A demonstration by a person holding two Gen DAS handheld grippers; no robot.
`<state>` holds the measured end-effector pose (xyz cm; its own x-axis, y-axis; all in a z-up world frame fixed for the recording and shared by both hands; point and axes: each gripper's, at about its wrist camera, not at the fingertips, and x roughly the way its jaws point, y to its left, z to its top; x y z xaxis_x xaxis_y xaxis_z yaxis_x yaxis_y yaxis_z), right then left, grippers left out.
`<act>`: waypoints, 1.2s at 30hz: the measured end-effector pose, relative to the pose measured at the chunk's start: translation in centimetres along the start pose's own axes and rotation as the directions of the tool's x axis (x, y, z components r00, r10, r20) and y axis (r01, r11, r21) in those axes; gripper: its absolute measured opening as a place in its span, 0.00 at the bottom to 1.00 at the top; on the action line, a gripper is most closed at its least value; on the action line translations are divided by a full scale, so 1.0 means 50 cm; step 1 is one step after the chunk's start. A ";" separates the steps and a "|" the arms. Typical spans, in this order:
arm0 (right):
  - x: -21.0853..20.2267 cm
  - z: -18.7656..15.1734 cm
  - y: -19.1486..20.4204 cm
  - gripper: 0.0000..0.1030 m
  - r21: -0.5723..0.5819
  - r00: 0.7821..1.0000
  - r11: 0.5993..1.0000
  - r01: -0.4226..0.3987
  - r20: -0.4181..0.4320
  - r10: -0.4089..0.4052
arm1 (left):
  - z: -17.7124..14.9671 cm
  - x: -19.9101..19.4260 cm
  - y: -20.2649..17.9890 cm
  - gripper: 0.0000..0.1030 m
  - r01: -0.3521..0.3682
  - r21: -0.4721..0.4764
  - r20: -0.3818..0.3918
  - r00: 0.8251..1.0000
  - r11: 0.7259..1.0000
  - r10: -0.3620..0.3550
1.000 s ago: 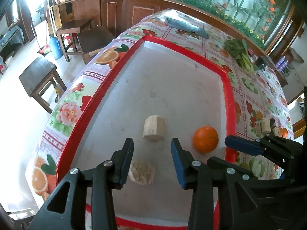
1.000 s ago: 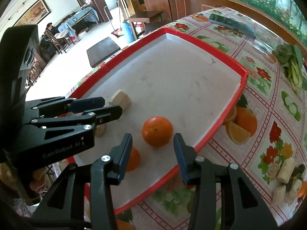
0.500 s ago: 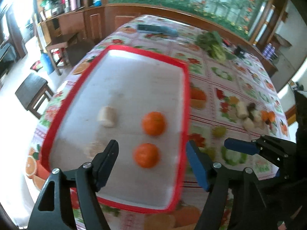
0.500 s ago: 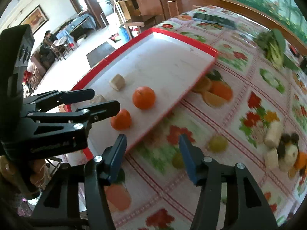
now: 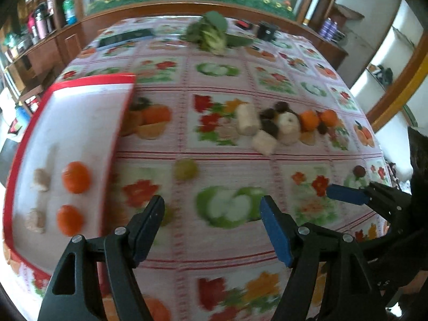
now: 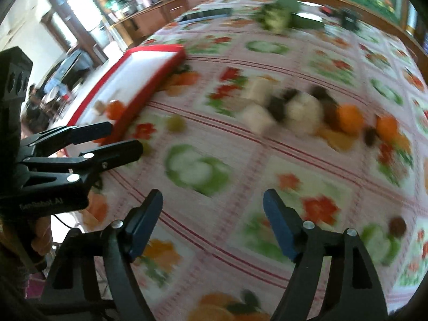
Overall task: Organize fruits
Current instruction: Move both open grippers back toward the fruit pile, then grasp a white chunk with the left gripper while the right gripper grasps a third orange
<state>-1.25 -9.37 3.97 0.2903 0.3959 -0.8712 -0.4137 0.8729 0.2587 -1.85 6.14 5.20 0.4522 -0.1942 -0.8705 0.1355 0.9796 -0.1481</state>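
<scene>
A table under a fruit-and-flower printed tablecloth [image 5: 230,144] fills both views, with wooden cabinets and a painted garden mural blurred along the top. In the left wrist view a red-rimmed white tray [image 5: 16,160] sits at the left edge, cut off by the frame; on it lie two oranges [image 5: 75,177] and two pale chunks [image 5: 40,179], all smeared by motion. In the middle right of that view a heap of fruit [image 5: 283,125] rests on the cloth: pale pieces, dark round ones and two more oranges [image 5: 309,121], their outlines too soft to name each one. A small green fruit [image 5: 185,169] lies alone near the centre, and a dark one [image 5: 359,171] at the right. Leafy greens [image 5: 211,33] sit at the top. The left gripper [image 5: 211,215] has its blue-padded jaws spread with only cloth between them. The right gripper [image 6: 212,214] has just been opening and likewise holds nothing; in its heavily blurred view the tray is only partly seen at upper left, behind the other gripper's black fingers.
</scene>
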 end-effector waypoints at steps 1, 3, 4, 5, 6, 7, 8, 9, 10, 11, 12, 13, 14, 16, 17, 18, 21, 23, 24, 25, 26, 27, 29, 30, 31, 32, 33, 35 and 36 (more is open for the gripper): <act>-0.007 -0.008 -0.017 0.77 0.015 1.000 1.000 0.008 0.002 -0.008 | 0.005 0.010 -0.014 0.71 0.009 0.004 -0.003 1.000 1.000 -0.009; -0.022 -0.026 -0.050 0.77 0.046 1.000 0.999 0.026 0.007 -0.026 | 0.013 0.026 -0.036 0.71 0.020 0.007 -0.009 1.000 1.000 -0.020; -0.030 -0.036 -0.065 0.77 0.061 0.999 0.998 0.033 0.011 -0.034 | 0.018 0.038 -0.046 0.71 0.022 0.009 -0.014 1.000 1.000 -0.022; -0.037 -0.044 -0.079 0.77 0.076 0.999 0.996 0.039 0.014 -0.040 | 0.023 0.048 -0.056 0.71 0.021 0.010 -0.019 1.000 1.000 -0.021; -0.043 -0.051 -0.091 0.77 0.087 0.999 0.995 0.040 0.017 -0.042 | 0.028 0.060 -0.065 0.71 0.017 0.009 -0.021 1.000 1.000 -0.017; -0.048 -0.057 -0.101 0.77 0.100 0.999 0.994 0.041 0.018 -0.043 | 0.033 0.071 -0.073 0.71 0.015 0.003 -0.024 1.000 1.000 -0.014; -0.054 -0.062 -0.112 0.77 0.114 0.999 0.993 0.042 0.020 -0.045 | 0.036 0.077 -0.076 0.71 0.020 -0.004 -0.024 1.000 1.000 -0.020; -0.058 -0.068 -0.123 0.77 0.126 0.999 0.991 0.040 0.023 -0.044 | 0.040 0.084 -0.081 0.71 0.028 -0.012 -0.019 0.999 1.000 -0.029; -0.063 -0.073 -0.133 0.77 0.137 0.999 0.990 0.038 0.025 -0.042 | 0.044 0.092 -0.085 0.71 0.023 -0.021 -0.013 1.000 1.000 -0.023; -0.068 -0.077 -0.143 0.77 0.146 0.999 0.989 0.036 0.028 -0.040 | 0.049 0.099 -0.089 0.71 0.016 -0.027 -0.008 1.000 1.000 -0.017; -0.071 -0.079 -0.152 0.77 0.152 0.999 0.988 0.033 0.030 -0.038 | 0.054 0.107 -0.093 0.71 0.015 -0.032 -0.002 1.000 0.999 -0.015; -0.074 -0.084 -0.160 0.77 0.158 0.999 0.987 0.029 0.032 -0.035 | 0.058 0.116 -0.097 0.71 0.015 -0.036 -0.001 1.000 0.999 -0.015; -0.077 -0.087 -0.168 0.77 0.165 0.999 0.986 0.025 0.033 -0.031 | 0.063 0.125 -0.099 0.71 0.012 -0.039 -0.003 1.000 0.999 -0.012; -0.078 -0.088 -0.178 0.77 0.171 0.999 0.985 0.021 0.036 -0.027 | 0.069 0.137 -0.103 0.71 0.004 -0.042 -0.001 1.000 0.999 -0.004; -0.081 -0.089 -0.184 0.77 0.173 0.999 0.985 0.018 0.037 -0.025 | 0.072 0.143 -0.103 0.71 -0.003 -0.047 0.003 1.000 0.999 0.003; -0.082 -0.090 -0.189 0.77 0.174 0.999 0.985 0.016 0.039 -0.023 | 0.075 0.149 -0.102 0.71 -0.007 -0.055 0.008 1.000 0.998 0.007; -0.085 -0.089 -0.202 0.77 0.175 0.999 0.985 0.012 0.044 -0.020 | 0.077 0.152 -0.100 0.67 -0.014 -0.066 0.035 0.999 0.998 0.016; -0.086 -0.084 -0.215 0.77 0.181 0.999 0.984 0.007 0.047 -0.016 | 0.079 0.154 -0.101 0.48 -0.016 -0.058 0.044 0.999 0.998 0.018; -0.084 -0.081 -0.224 0.77 0.183 0.999 0.983 0.010 0.049 -0.019 | 0.079 0.154 -0.103 0.42 -0.012 -0.047 0.046 0.999 0.999 0.014; -0.086 -0.078 -0.234 0.77 0.186 0.998 0.982 0.014 0.054 -0.024 | 0.080 0.155 -0.103 0.31 -0.003 -0.040 0.044 0.999 0.999 0.005; -0.086 -0.073 -0.244 0.77 0.190 0.998 0.982 0.019 0.056 -0.030 | 0.081 0.155 -0.105 0.31 0.000 -0.036 0.042 0.999 0.999 0.002; -0.086 -0.067 -0.256 0.77 0.196 0.998 0.980 0.023 0.059 -0.035 | 0.079 0.154 -0.106 0.31 -0.003 -0.035 0.041 0.999 0.999 0.004; -0.089 -0.055 -0.281 0.77 0.206 0.996 0.978 0.035 0.072 -0.051 | 0.074 0.151 -0.107 0.31 -0.011 -0.029 0.040 0.999 1.000 0.012; -0.091 -0.046 -0.298 0.77 0.212 0.995 0.976 0.045 0.082 -0.063 | 0.070 0.148 -0.108 0.31 -0.013 -0.025 0.038 0.999 1.000 0.014; -0.093 -0.041 -0.311 0.77 0.216 0.993 0.975 0.056 0.088 -0.076 | 0.067 0.146 -0.108 0.31 -0.016 -0.022 0.035 0.999 1.000 0.017; -0.094 -0.031 -0.327 0.77 0.220 0.991 0.973 0.069 0.096 -0.092 | 0.063 0.144 -0.108 0.31 -0.017 -0.021 0.032 0.999 1.000 0.018; -0.094 -0.020 -0.342 0.77 0.223 0.989 0.971 0.084 0.103 -0.109 | 0.060 0.141 -0.106 0.31 -0.015 -0.024 0.028 0.999 1.000 0.016; -0.089 0.000 -0.370 0.77 0.224 0.985 0.969 0.106 0.109 -0.133 | 0.055 0.138 -0.103 0.31 -0.005 -0.032 0.021 1.000 0.999 0.006; -0.084 0.012 -0.384 0.77 0.225 0.983 0.967 0.119 0.110 -0.147 | 0.052 0.137 -0.100 0.31 0.000 -0.039 0.018 1.000 0.999 0.001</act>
<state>5.99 -27.61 2.93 0.4412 0.2922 -0.8485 -0.1712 0.9555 0.2401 2.88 -0.20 1.22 0.4684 -0.1940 -0.8620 0.1009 0.9810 -0.1659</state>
